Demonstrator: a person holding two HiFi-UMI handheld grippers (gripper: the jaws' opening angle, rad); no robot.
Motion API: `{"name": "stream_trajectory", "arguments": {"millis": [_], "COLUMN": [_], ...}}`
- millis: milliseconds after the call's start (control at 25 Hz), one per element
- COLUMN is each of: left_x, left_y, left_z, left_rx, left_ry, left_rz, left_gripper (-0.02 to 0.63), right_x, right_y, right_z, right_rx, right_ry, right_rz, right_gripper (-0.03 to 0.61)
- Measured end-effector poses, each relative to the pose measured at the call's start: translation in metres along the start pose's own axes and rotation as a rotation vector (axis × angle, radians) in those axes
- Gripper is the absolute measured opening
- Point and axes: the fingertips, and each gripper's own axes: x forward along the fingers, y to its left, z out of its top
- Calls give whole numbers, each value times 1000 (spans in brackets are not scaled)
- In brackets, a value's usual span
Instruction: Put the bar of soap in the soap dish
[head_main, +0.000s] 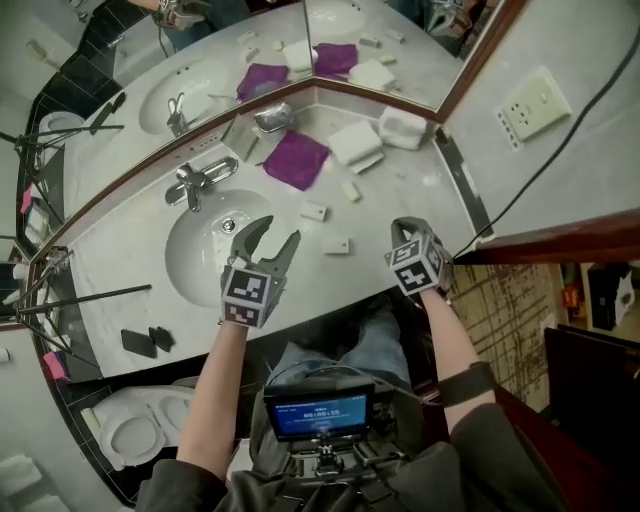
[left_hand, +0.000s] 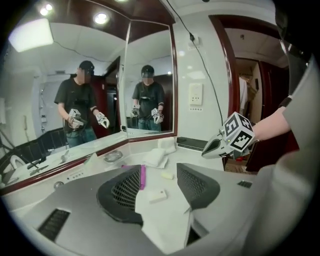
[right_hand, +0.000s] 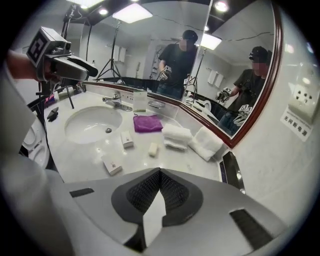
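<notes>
A cream bar of soap (head_main: 351, 190) lies on the white counter, right of the purple cloth (head_main: 295, 158). The metal soap dish (head_main: 270, 117) stands empty at the back by the mirror. My left gripper (head_main: 278, 232) hangs open over the basin's right rim with nothing between its jaws. In the left gripper view, my left gripper (left_hand: 159, 172) frames a small white box (left_hand: 158, 195), with the soap (left_hand: 167, 175) and the dish (left_hand: 113, 156) beyond. My right gripper (head_main: 405, 226) is shut and empty near the counter's front edge. The right gripper view shows my right gripper (right_hand: 160, 175), the soap (right_hand: 153, 148) and the dish (right_hand: 156, 104).
Two small white boxes (head_main: 313, 211) (head_main: 337, 245) lie between the grippers and the soap. Folded white towels (head_main: 355, 143) (head_main: 403, 127) sit at the back right. The sink (head_main: 205, 250) and faucet (head_main: 195, 183) are left. Black items (head_main: 145, 342) lie at the counter's left end.
</notes>
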Motion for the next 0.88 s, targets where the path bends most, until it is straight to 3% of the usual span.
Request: {"name": "stream_trajectory", "arguments": {"millis": [280,440,640,880], "left_x": [99,153,212,257], "left_y": [-43,-59,-64,-64], "left_z": [-9,-30,-55,-94], "left_rx": [115,176,190,252], "left_ry": [159,266,394,524], "left_rz": [-118,-172,-239,-284], "left_gripper": [364,364,391,394], "right_x": [21,25,36,53], "right_y": [-10,-17,-26,-28], "right_z": [-9,-13,-12,-21], "right_rx": [55,69,82,106], "right_ry": [-26,-26,-40,-41], "right_rz": [87,116,143,174], "right_gripper": [17,17,17,17]}}
